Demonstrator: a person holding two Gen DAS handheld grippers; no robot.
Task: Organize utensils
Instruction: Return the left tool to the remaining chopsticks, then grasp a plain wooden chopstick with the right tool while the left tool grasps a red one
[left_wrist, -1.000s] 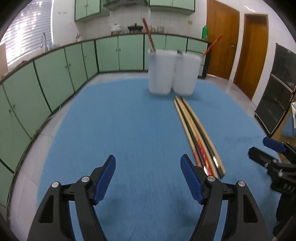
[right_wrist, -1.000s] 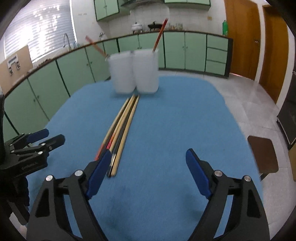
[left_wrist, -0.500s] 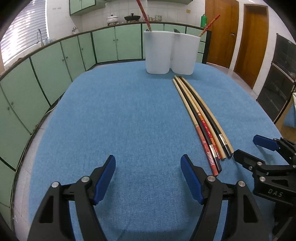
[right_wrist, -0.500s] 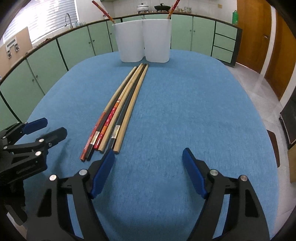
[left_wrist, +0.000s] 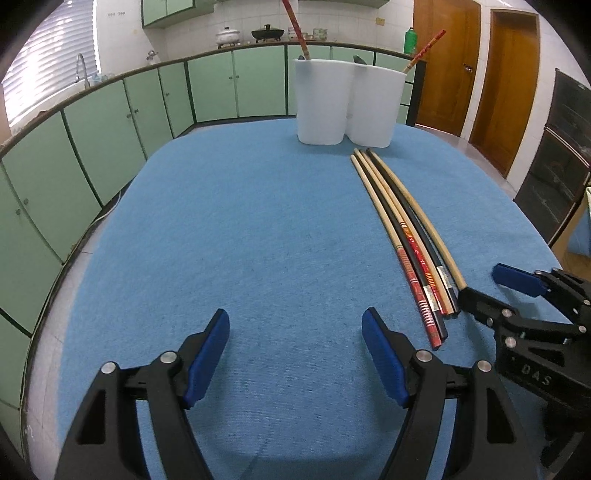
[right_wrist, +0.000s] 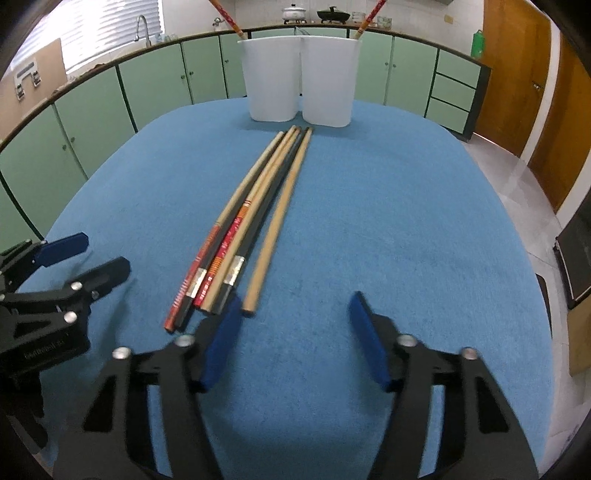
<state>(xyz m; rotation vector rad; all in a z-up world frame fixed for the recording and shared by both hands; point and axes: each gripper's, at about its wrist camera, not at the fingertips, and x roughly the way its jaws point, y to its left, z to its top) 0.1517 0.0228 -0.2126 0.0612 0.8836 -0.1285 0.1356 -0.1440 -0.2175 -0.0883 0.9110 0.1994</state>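
Several chopsticks (left_wrist: 406, 236) lie side by side on the blue cloth, also in the right wrist view (right_wrist: 251, 229); they are tan, black and red-patterned. Two white holders (left_wrist: 347, 107) stand joined at the far end, each with one red chopstick in it; they also show in the right wrist view (right_wrist: 299, 81). My left gripper (left_wrist: 295, 336) is open and empty, left of the chopsticks' near ends. My right gripper (right_wrist: 295, 321) is open and empty, with its left finger just behind the near ends; it also appears in the left wrist view (left_wrist: 480, 288).
The blue cloth (left_wrist: 240, 229) covers a rounded table. Green cabinets (left_wrist: 110, 122) curve round the left and back. Wooden doors (left_wrist: 506, 81) stand at the right. A dark chair seat (right_wrist: 543, 291) sits below the table's right edge.
Both grippers have come down and nearer to the table. The right gripper has closed in on the chopsticks' near ends. The chopsticks and holders have not moved.
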